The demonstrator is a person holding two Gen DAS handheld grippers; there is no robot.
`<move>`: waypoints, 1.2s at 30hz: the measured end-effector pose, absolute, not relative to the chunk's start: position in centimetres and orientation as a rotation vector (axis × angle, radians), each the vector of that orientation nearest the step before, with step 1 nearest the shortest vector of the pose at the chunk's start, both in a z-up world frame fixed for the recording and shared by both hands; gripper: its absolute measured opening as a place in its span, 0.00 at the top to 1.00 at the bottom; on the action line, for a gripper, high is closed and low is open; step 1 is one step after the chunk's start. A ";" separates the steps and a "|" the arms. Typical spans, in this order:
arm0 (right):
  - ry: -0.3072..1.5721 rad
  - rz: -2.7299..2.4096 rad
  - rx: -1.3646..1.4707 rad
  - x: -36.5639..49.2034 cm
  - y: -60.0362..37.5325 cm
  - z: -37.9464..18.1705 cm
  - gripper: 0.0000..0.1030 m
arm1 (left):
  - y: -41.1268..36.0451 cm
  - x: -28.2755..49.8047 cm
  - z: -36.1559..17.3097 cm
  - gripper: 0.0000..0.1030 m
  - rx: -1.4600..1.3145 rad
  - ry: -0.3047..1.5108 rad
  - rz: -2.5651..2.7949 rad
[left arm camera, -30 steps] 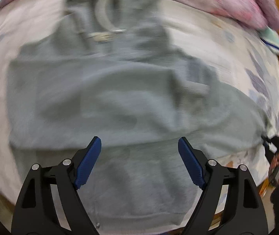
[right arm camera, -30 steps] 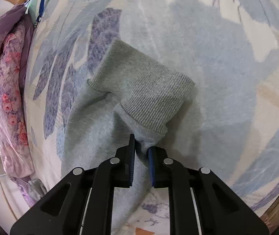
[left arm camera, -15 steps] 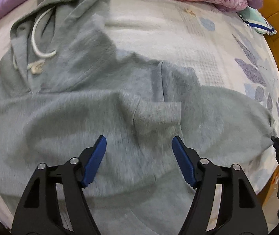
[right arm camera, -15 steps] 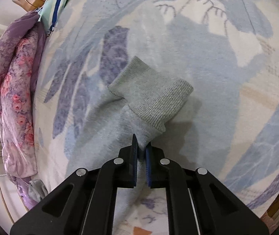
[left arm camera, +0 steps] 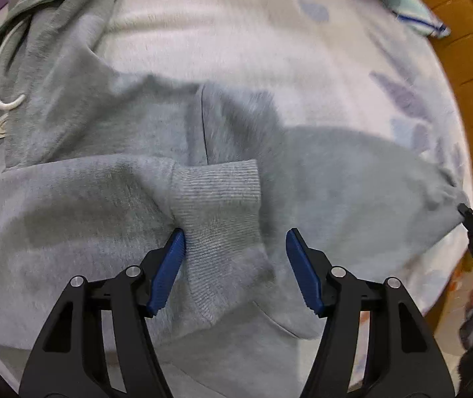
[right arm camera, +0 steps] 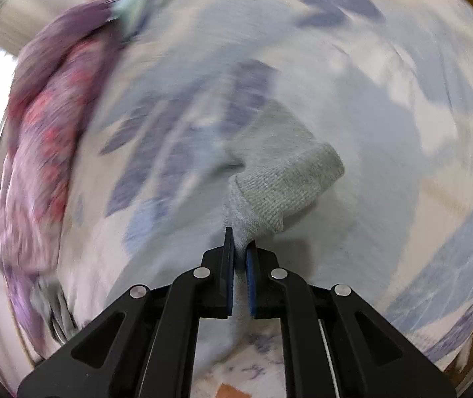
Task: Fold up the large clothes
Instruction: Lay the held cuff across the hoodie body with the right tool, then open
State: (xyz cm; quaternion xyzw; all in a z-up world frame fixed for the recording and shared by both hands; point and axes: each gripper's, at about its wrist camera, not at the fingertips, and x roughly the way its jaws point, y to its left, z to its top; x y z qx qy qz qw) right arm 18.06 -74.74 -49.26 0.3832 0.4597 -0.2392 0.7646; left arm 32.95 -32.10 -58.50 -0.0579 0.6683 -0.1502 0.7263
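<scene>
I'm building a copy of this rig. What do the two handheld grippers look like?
Both match: the left gripper and right gripper have matte black cut-out frames with silver rivets at the pivots and ribbed blue pads lining the jaws. No cables or markings show.

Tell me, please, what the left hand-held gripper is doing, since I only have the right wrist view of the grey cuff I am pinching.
Observer: The left hand-held gripper is open over the hoodie's other cuff. That cuff lies between its jaws, which have just been closing.
Operator: Where does that cuff lie?
Observer: It is folded in across the hoodie's front.
Operator: How does my sleeve look from there?
Observer: The sleeve in your right hand-held gripper stretches out to the right, away from the body.
</scene>
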 end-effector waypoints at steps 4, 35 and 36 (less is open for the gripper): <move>0.954 -0.388 0.683 20.6 -69.7 -44.8 0.94 | -29.5 32.7 -55.3 0.24 -0.286 1.438 -0.317; 1.436 0.348 0.356 23.3 -34.0 -53.4 0.44 | -10.5 27.8 -57.7 0.16 -1.152 1.454 -0.032; 1.430 0.343 0.355 22.8 -34.5 -53.2 0.44 | -10.7 27.7 -57.9 0.16 -1.127 1.462 -0.025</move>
